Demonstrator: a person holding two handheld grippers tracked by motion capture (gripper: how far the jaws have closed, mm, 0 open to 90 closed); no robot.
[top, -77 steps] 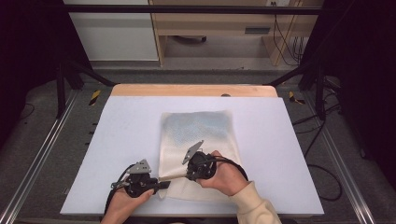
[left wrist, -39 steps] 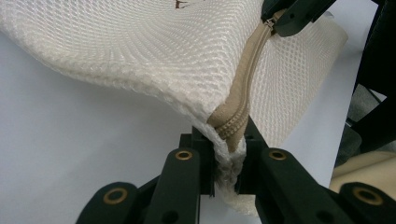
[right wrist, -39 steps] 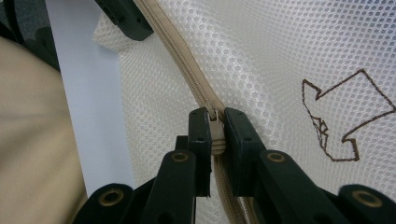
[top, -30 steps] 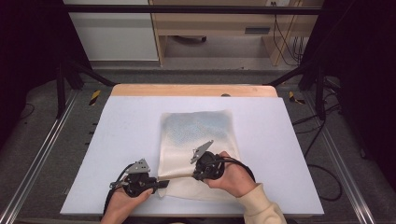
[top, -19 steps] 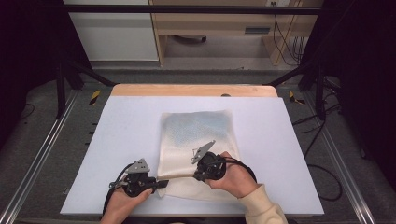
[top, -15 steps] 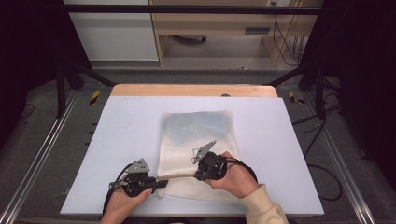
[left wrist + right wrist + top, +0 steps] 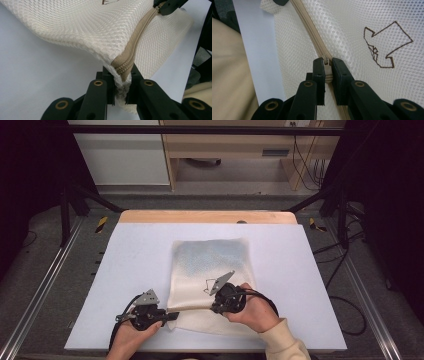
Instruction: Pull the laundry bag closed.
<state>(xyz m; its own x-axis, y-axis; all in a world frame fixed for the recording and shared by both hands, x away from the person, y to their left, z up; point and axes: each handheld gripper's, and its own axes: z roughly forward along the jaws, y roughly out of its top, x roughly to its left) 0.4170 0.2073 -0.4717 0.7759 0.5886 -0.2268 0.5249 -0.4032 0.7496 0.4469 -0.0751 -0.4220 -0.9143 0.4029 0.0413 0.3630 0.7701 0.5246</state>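
We see the left gripper clamped on the bag corner; the right gripper pinches the zipper pull.

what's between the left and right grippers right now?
A closed stretch of beige zipper on the mesh bag, running from left gripper to right gripper; left gripper view shows it.

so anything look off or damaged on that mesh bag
Nothing looks damaged. The mesh bag lies flat on the table, but its near left corner is lifted and bunched where the left gripper pinches it. The right gripper is shut on the zipper pull.
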